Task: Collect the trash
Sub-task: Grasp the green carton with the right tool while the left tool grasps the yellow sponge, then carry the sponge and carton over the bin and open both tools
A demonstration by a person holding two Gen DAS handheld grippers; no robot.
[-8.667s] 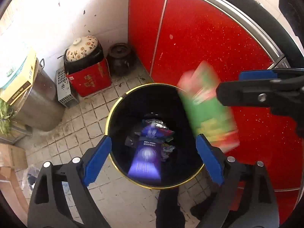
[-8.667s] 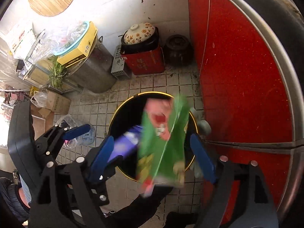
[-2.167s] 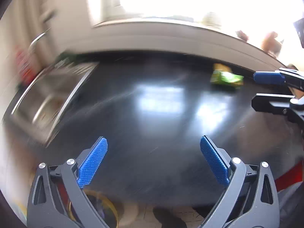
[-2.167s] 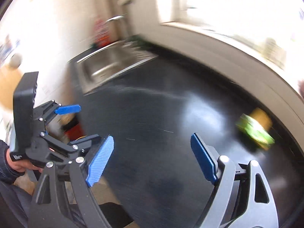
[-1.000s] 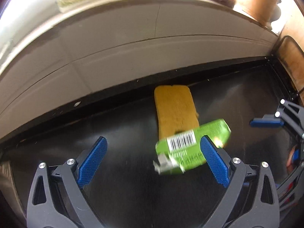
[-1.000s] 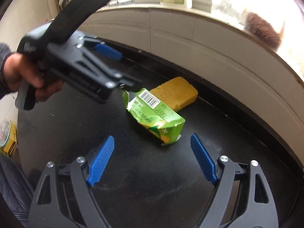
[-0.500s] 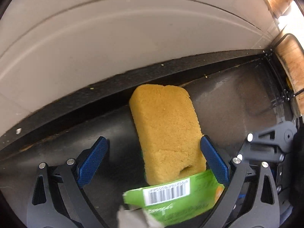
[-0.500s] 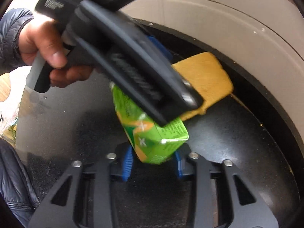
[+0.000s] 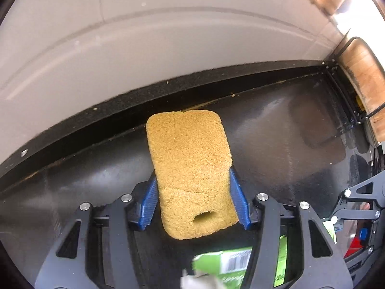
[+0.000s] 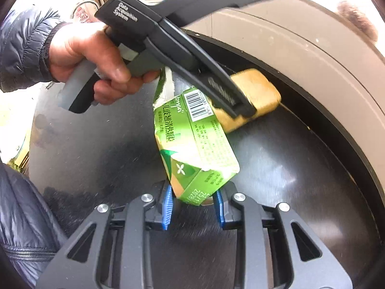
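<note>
A glossy black counter (image 9: 300,144) runs along a pale tiled wall (image 9: 168,48), with a wooden board (image 9: 363,77) at its far right end. The sponge (image 9: 192,175) serves as the landmark: it lies on the counter close to the raised back edge.

Half a second ago the left gripper (image 9: 192,202) stood wide open with the sponge only lying between its blue pads; its jaws have just been closing, and the pads now press both long sides of the sponge near its holed end. The right gripper (image 10: 193,203) was open around the green carton (image 10: 195,144) a second ago; it has pinched down on the carton's bottom end, and the carton now tilts up off the counter, just in front of the sponge and partly covering it in the right wrist view. So both pieces look secured together, and I judge the next step is to lift them and carry them to a bin.

No bin shows in either view. In the left wrist view the carton is cut off at the bottom edge and half hidden behind the gripper's frame. In the right wrist view the person's hand (image 10: 96,65) and the left tool's body hide much of the sponge, and whether the sponge has left the counter cannot be told.
</note>
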